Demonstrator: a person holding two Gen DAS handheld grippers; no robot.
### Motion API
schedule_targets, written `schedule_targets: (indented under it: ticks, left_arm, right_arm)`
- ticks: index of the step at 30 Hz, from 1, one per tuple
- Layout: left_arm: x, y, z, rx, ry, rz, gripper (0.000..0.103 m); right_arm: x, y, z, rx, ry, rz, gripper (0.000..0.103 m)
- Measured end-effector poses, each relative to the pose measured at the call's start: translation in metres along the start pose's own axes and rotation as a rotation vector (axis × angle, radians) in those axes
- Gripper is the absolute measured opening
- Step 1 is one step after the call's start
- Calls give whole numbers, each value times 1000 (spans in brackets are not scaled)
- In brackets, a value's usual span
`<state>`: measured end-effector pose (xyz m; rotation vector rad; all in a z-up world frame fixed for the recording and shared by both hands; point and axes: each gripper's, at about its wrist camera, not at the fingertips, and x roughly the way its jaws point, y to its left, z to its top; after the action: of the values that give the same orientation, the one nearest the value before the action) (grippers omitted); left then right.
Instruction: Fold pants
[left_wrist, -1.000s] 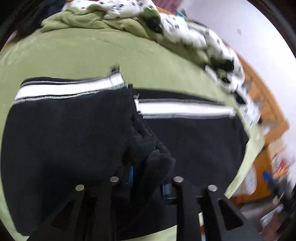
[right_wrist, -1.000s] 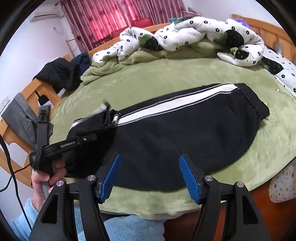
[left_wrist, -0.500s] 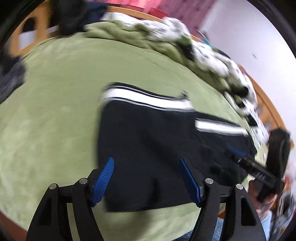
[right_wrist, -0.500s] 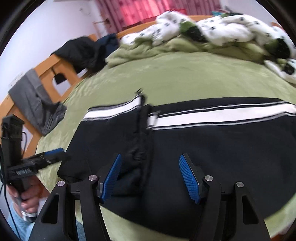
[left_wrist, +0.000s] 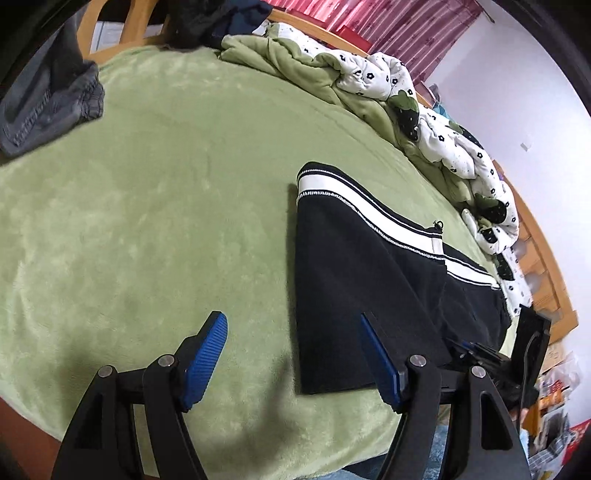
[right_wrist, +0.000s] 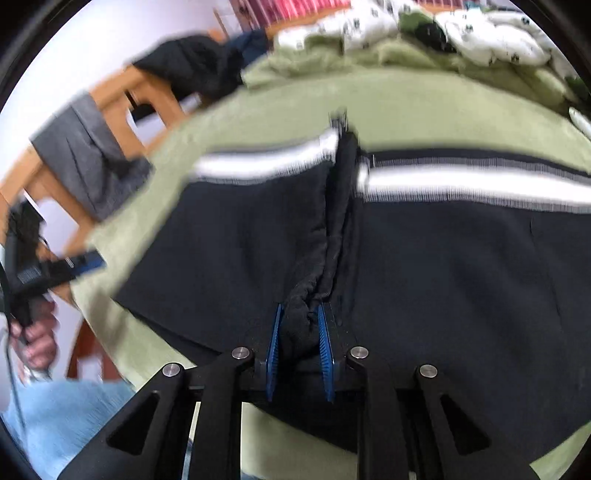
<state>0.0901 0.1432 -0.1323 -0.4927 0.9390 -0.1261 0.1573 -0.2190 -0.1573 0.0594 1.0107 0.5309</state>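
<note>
While my left gripper (left_wrist: 291, 354) is hovering with fingers spread, my right gripper (right_wrist: 300, 341) is pinching a bunched ridge of the black track pants (right_wrist: 424, 266) (white-striped) lying mid-frame on the green blanket (left_wrist: 147, 206).

The left gripper (left_wrist: 291, 354) is spread wide and holds nothing; the right gripper (right_wrist: 300, 347) is pinched nearly closed.

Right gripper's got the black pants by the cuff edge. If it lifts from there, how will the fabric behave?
Probably floppy: the black pants bunch into a soft ridge where the right gripper pinches them, so the rest would likely drape and trail. The thick fleecy cloth looks unlikely to slip between the ribbed pads. It may drag on the plush green blanket rather than slide freely.
</note>
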Motion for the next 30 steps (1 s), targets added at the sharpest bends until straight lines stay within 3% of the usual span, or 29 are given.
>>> schedule_targets:
  ticks: [2, 4, 6, 8, 11, 14, 15, 17, 18, 20, 23, 27, 30]
  left_arm:
    - [3, 5, -2, -15, 5, -16, 71]
    - [3, 9, -5, -13, 3, -26, 71]
    - [3, 13, -6, -18, -5, -25, 71]
    - [2, 20, -6, -37, -10, -40, 71]
    - [1, 27, -6, -54, -25, -77, 71]
    - [0, 29, -8, -38, -37, -73, 71]
    - [1, 29, -9, -30, -35, -65, 71]
    - [3, 27, -11, -19, -19, -55, 71]
    - [3, 26, -14, -8, -10, -53, 71]
    - [5, 19, -19, 43, 18, -60, 71]
    - [11, 8, -31, 131, 79, -52, 71]
    - [13, 1, -42, 152, 103, -35, 71]
    - [10, -1, -44, 138, 93, -51, 71]
  right_arm:
    - [4, 5, -3, -48, 6, -21, 23]
    - [-6, 6, 6, -47, -9, -3, 38]
    - [-17, 2, 17, -6, -61, 12, 68]
    - [-16, -4, 31, 18, -112, -14, 72]
    - [15, -14, 52, 63, -61, -58, 72]
    - [50, -23, 62, 146, 5, -61, 69]
    - [59, -23, 64, 163, 1, -81, 57]
    - [58, -14, 64, 112, -38, -95, 18]
    - [55, -6, 65, 70, -45, -85, 15]
    - [38, -3, 64, 41, -107, -79, 14]
    - [1, -19, 60, 128, -183, 4, 14]
    - [-17, -33, 57, 113, -197, -88, 13]
    - [-26, -53, 54, 144, -201, -99, 14]
